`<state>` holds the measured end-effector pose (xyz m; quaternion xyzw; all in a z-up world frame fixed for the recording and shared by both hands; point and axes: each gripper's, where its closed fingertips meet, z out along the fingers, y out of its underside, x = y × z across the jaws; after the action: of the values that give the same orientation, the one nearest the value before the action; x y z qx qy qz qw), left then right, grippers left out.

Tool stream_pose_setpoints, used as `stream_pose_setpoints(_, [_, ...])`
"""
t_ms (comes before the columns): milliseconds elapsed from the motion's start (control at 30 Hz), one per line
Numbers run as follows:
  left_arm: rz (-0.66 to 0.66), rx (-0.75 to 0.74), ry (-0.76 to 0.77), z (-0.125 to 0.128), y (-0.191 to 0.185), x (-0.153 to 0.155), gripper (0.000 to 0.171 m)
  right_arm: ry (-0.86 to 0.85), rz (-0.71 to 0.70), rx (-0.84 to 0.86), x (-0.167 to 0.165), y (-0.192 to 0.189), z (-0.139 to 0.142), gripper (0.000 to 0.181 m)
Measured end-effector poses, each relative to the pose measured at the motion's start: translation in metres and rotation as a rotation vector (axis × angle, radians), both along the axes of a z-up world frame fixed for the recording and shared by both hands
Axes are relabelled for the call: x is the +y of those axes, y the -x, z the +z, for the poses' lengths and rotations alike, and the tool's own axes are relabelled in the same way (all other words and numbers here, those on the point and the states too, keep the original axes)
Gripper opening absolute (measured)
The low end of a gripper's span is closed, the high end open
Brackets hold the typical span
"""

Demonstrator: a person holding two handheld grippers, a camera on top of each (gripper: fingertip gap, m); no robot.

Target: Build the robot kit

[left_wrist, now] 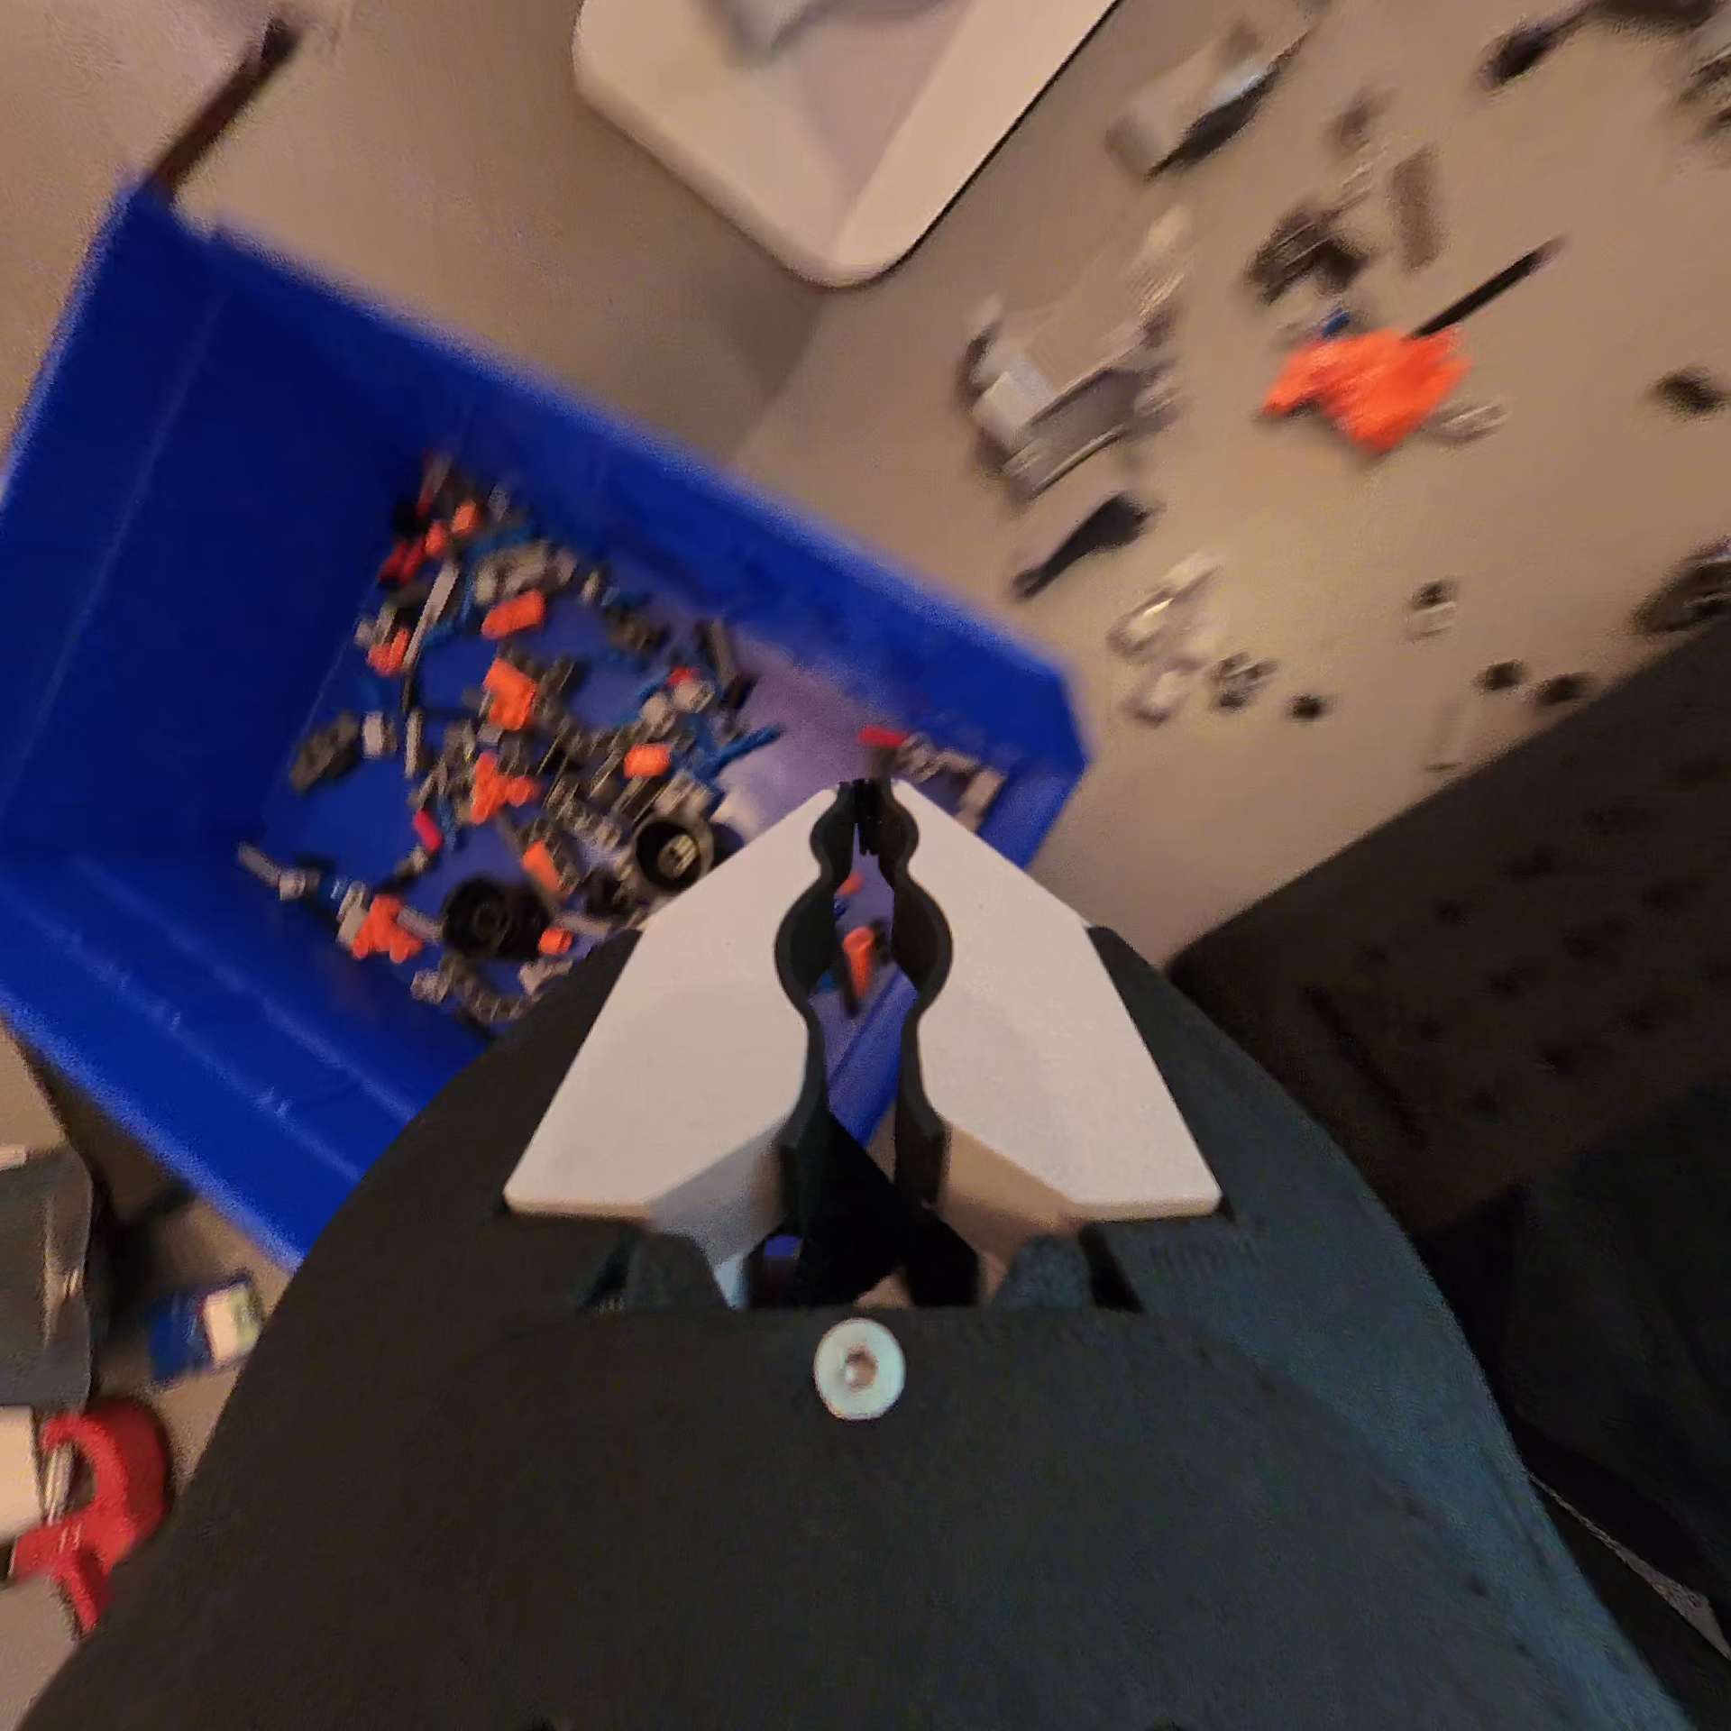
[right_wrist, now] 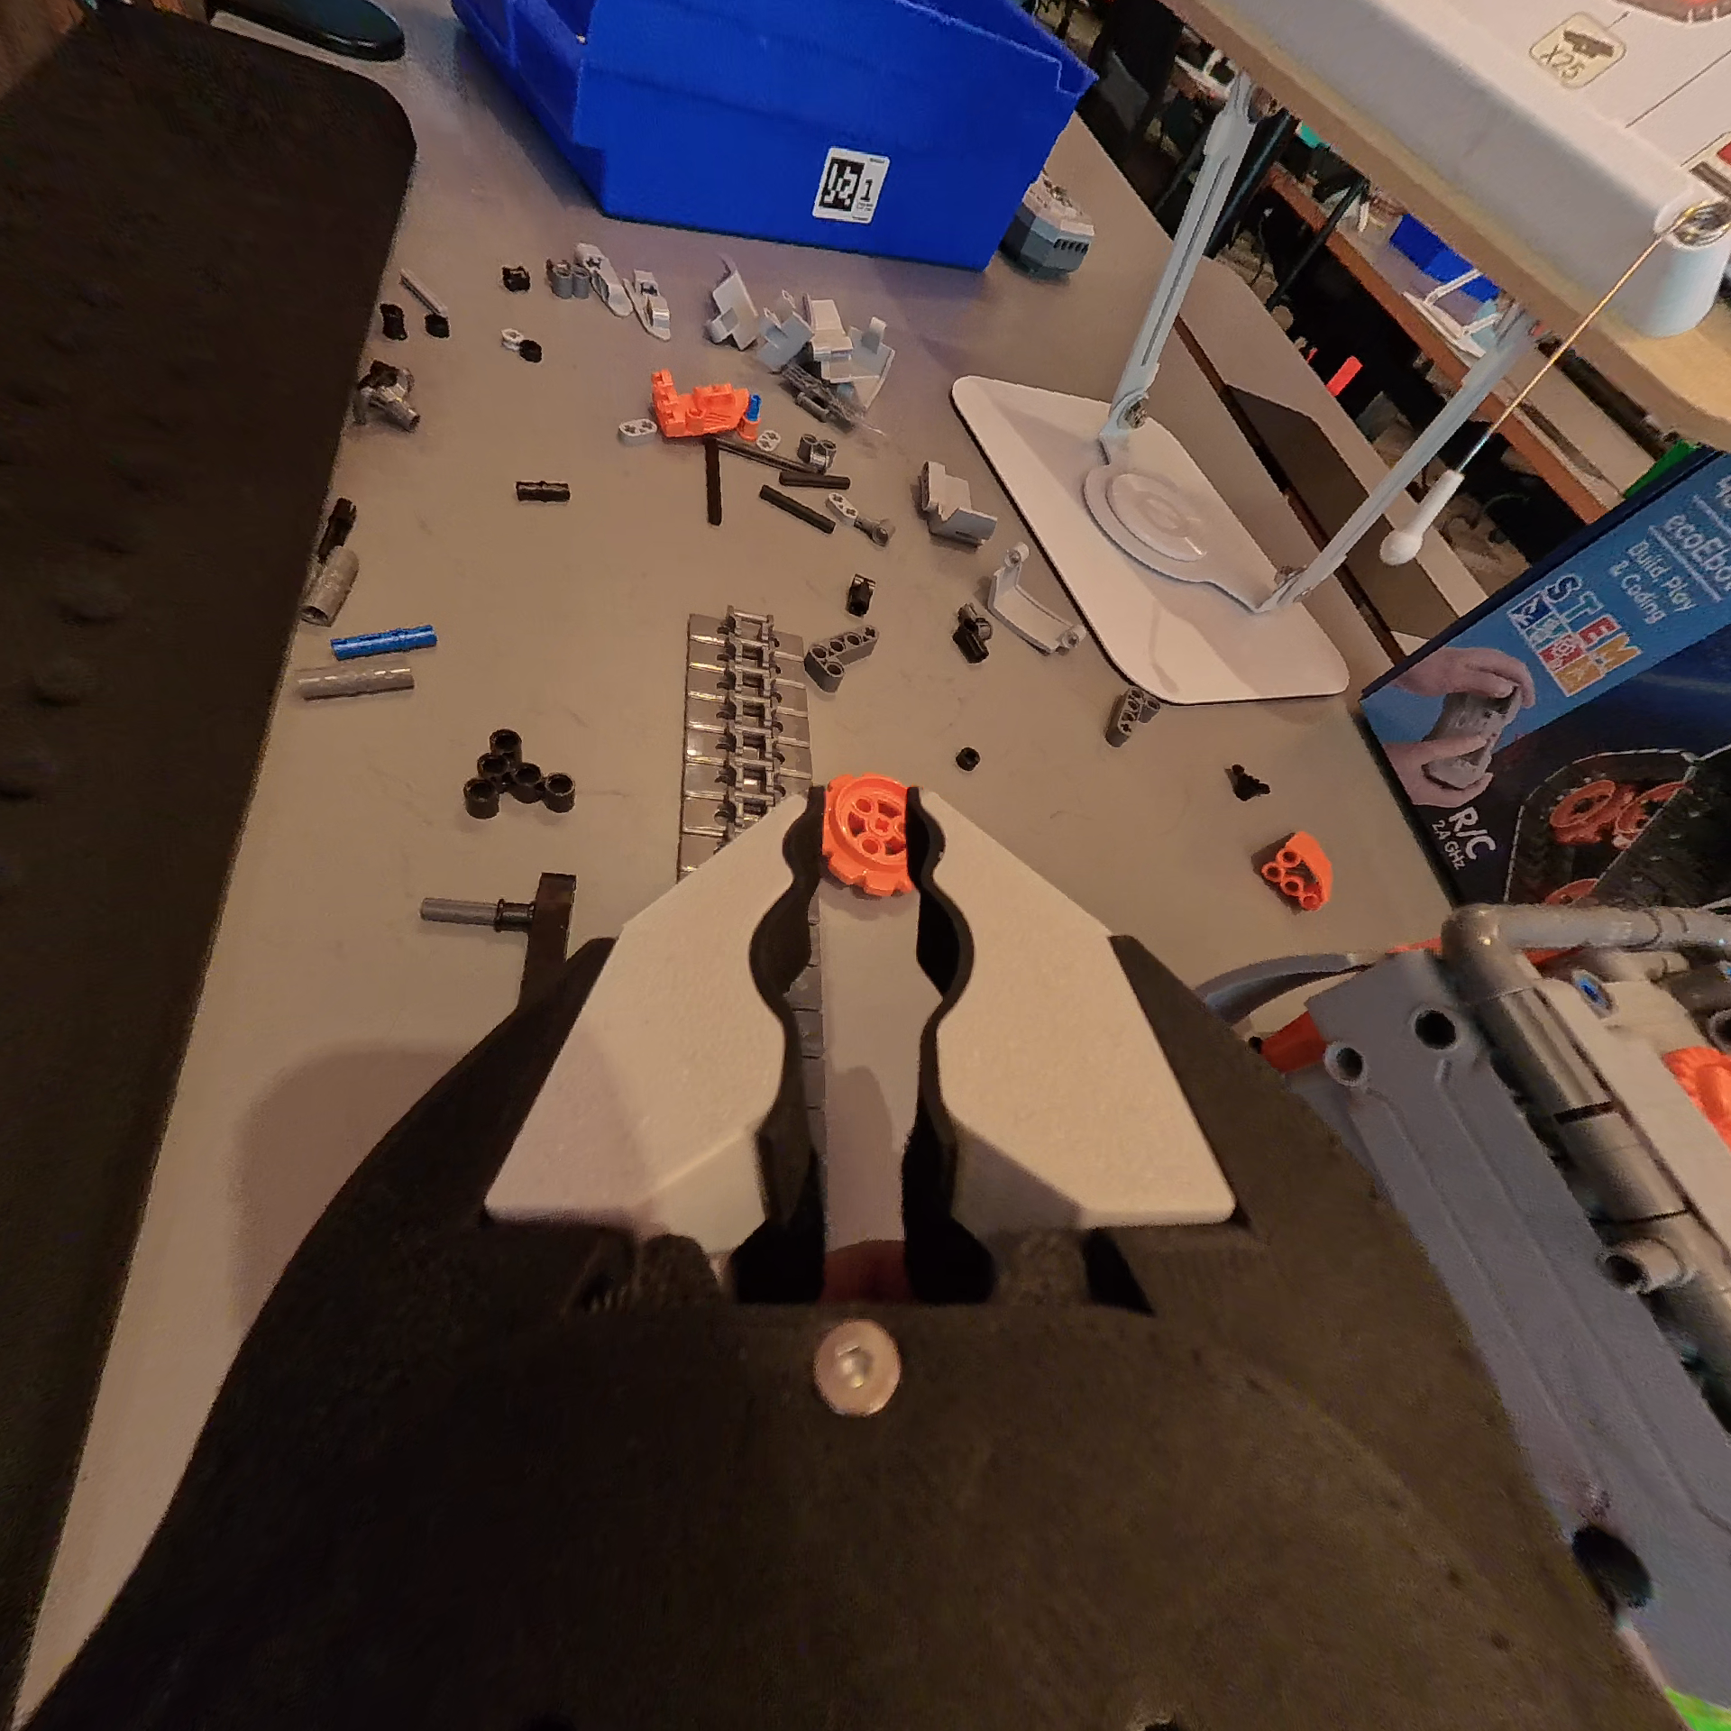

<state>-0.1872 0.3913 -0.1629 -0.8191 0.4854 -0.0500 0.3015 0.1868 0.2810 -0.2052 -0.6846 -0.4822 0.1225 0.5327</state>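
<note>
Grey counter (right_wrist: 581, 581), littered with small building-toy parts. Black mat (right_wrist: 169, 375) along its left edge in the right wrist view. Blue bin (right_wrist: 749, 122) at the far edge, white tag on its front wall; in the blurred left wrist view, same bin (left_wrist: 187, 525) seen from above, part-filled with orange, black and grey pieces. White flat stand (right_wrist: 1152, 562) with thin arms toward the right edge; printed box (right_wrist: 1574, 712) beyond it, at the right edge. Grey motor-like assembly (right_wrist: 1499, 1124) at the near right corner. Grey track strip (right_wrist: 745, 721) lying mid-counter, running under the right gripper.

Right gripper (right_wrist: 866, 834): jaws closed on an orange toothed wheel (right_wrist: 866, 836), held at the tips just above the near end of the track strip. Left gripper (left_wrist: 866, 815) over the bin's near right corner: jaws pressed nearly together on a small black piece (left_wrist: 866, 813), its shape lost to blur.
</note>
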Motion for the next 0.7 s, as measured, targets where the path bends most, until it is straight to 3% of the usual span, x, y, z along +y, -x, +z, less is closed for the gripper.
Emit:
stream_pose_setpoints(100, [-0.156,-0.081,-0.042,0.023,-0.053,-0.032,0.004,-0.008,-0.010,-0.001,0.000,-0.001,0.004,0.014])
stream_pose_setpoints(200, [-0.313,-0.183,-0.056,0.030,-0.118,-0.064,0.004,0.001,-0.016,0.002,-0.001,-0.001,0.006,0.015])
stream_pose_setpoints(467, [-0.689,-0.248,0.030,-0.030,-0.269,-0.124,0.004,0.076,0.031,-0.019,-0.015,0.005,0.005,0.013])
stream_pose_setpoints(700, [-0.804,-0.212,0.115,-0.072,-0.315,-0.142,0.004,0.123,0.104,-0.038,-0.032,0.019,0.002,0.014])
